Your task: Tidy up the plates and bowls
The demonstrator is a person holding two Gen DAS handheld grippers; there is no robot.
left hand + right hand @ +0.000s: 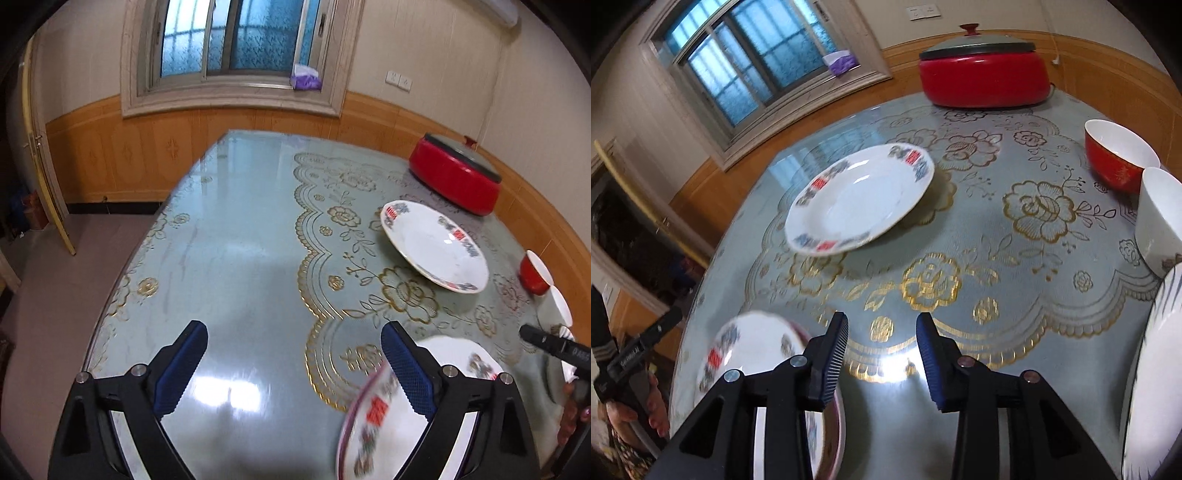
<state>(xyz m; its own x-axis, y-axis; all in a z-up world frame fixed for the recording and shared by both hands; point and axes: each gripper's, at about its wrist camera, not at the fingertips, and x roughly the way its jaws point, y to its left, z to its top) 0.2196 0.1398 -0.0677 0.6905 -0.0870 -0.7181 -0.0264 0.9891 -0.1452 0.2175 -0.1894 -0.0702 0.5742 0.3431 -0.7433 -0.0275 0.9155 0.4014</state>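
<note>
Two white plates with red-and-blue patterned rims showed in the left wrist view: one plate (436,245) lay flat toward two o'clock on the glass-topped table (236,258) with its gold floral lace cloth, and a blurred patterned plate (384,413) sat at five o'clock, partly behind the right finger of the left tool (293,363). That tool's blue-padded fingers stood spread wide, nothing between them. A red lidded electric pot (454,177) stood at one o'clock, a small red bowl with a white inside (535,275) at three o'clock.

From the right wrist view, the flat patterned plate (858,199) lay at eleven o'clock. The blurred plate (753,354) sat at seven o'clock, behind the left finger of the right tool (882,356), whose fingers stood partly apart, pinching nothing. The red pot (984,77) stood at one o'clock, the red bowl (1119,155) at two o'clock, a white bowl (1160,218) just beside it. A large white plate's edge (1156,387) showed at four o'clock.
</note>
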